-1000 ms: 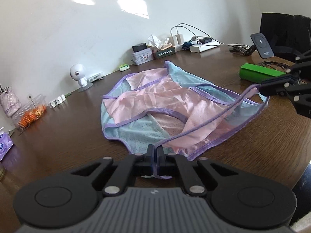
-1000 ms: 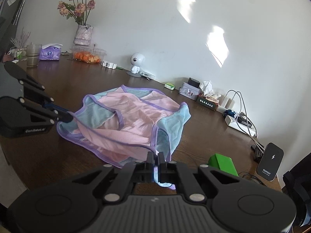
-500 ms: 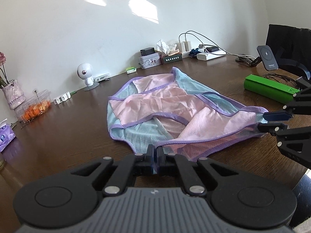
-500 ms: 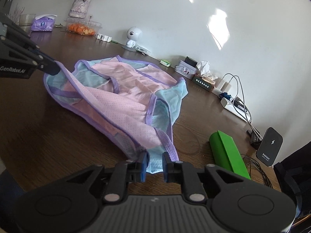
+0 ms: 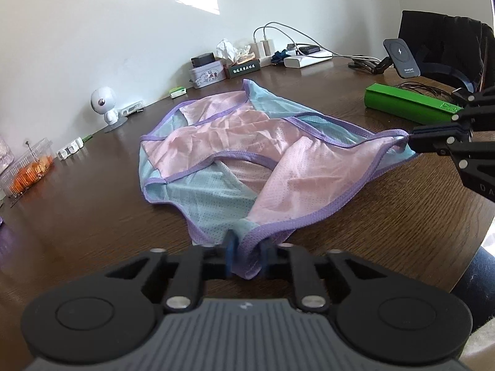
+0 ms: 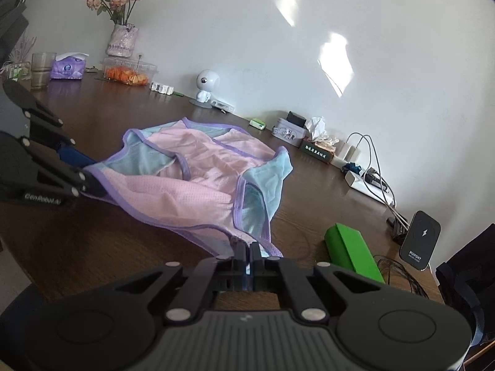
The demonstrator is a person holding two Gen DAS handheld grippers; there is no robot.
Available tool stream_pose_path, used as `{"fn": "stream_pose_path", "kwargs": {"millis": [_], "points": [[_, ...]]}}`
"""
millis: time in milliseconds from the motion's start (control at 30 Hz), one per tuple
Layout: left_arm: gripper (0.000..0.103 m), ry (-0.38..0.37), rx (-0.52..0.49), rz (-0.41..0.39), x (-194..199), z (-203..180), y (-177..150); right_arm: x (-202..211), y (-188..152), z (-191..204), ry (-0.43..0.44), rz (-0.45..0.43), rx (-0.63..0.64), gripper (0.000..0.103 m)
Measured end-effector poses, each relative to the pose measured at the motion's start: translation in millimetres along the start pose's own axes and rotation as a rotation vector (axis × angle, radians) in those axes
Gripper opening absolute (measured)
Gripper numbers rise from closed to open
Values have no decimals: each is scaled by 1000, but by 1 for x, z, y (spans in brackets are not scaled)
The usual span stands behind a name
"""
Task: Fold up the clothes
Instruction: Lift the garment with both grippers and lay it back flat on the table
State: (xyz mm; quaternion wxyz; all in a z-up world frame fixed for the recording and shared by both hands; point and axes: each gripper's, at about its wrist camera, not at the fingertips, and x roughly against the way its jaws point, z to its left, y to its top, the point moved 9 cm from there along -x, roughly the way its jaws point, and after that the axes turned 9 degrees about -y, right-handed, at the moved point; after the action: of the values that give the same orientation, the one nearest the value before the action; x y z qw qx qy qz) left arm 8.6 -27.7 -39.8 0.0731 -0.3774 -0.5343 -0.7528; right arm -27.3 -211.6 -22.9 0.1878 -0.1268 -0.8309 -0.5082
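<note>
A pink and light-blue mesh garment with purple trim lies spread on the dark wooden table; it also shows in the right wrist view. My left gripper is open, its jaws apart, with the garment's near corner lying loose between them. My right gripper is shut on the garment's edge near the table's front. From the left wrist view the right gripper sits at the garment's right corner. From the right wrist view the left gripper sits at its left corner.
A green box lies right of the garment, with a phone charger stand and cables behind it. Along the wall stand a small white robot figure, a tin, a tissue box, a power strip and a fruit container. A flower vase stands far left.
My left gripper has opened and released the garment's corner. My right gripper, open half a second ago, has shut on the garment's edge. The lifted front edge now lies lower on the table.
</note>
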Motion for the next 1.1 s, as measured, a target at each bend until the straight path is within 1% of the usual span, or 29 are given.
{"fn": "stream_pose_path", "kwargs": {"millis": [100, 167, 200, 233, 267, 333, 400, 433, 467, 500, 600, 633, 667, 767, 800, 867, 900, 967, 1067, 1100], "points": [[4, -6, 39, -43, 8, 2, 10, -6, -8, 6, 17, 29, -19, 10], [4, 4, 58, -67, 12, 6, 17, -7, -9, 11, 39, 36, -31, 19], [4, 10, 66, -79, 14, 8, 21, -8, -10, 14, 49, 38, -32, 21], [4, 17, 72, -88, 15, 10, 24, -9, -10, 17, 53, 39, -28, 25], [4, 24, 75, -94, 16, 12, 27, -10, -11, 19, 45, 34, -22, 26], [4, 39, 78, -108, 20, 13, 31, -11, -11, 20, 21, 26, -15, 25], [4, 51, 83, -106, 21, 15, 30, -13, -10, 17, 11, 28, -24, 25], [4, 56, 86, -101, 21, 16, 28, -13, -10, 14, 6, 29, -32, 22], [4, 61, 88, -96, 21, 17, 27, -13, -10, 11, -1, 31, -42, 13], [4, 65, 91, -91, 22, 18, 25, -13, -9, 7, -8, 30, -55, 10], [4, 72, 96, -89, 25, 17, 22, -5, -2, -5, -1, 1, -113, 7], [4, 73, 95, -93, 27, 17, 23, -3, 3, -9, -4, -11, -124, 4], [4, 77, 91, -98, 30, 17, 24, 1, 8, -13, -8, -28, -128, 2], [4, 124, 54, -133, 50, 20, 41, 16, 32, -28, -28, -94, -106, 2], [4, 150, 28, -166, 63, 24, 54, 24, 45, -35, -34, -133, -86, 2], [4, 181, -14, -250, 94, 29, 85, 46, 75, -49, -41, -224, -19, 2], [4, 184, -31, -300, 114, 33, 103, 59, 91, -56, -50, -271, 25, 2], [4, 164, -63, -392, 156, 38, 141, 89, 125, -72, -60, -363, 106, 2], [4, 178, -161, -462, 210, 42, 192, 132, 183, -105, -66, -480, 174, 2], [4, 172, -175, -471, 224, 46, 209, 144, 202, -117, -68, -510, 185, 2]]}}
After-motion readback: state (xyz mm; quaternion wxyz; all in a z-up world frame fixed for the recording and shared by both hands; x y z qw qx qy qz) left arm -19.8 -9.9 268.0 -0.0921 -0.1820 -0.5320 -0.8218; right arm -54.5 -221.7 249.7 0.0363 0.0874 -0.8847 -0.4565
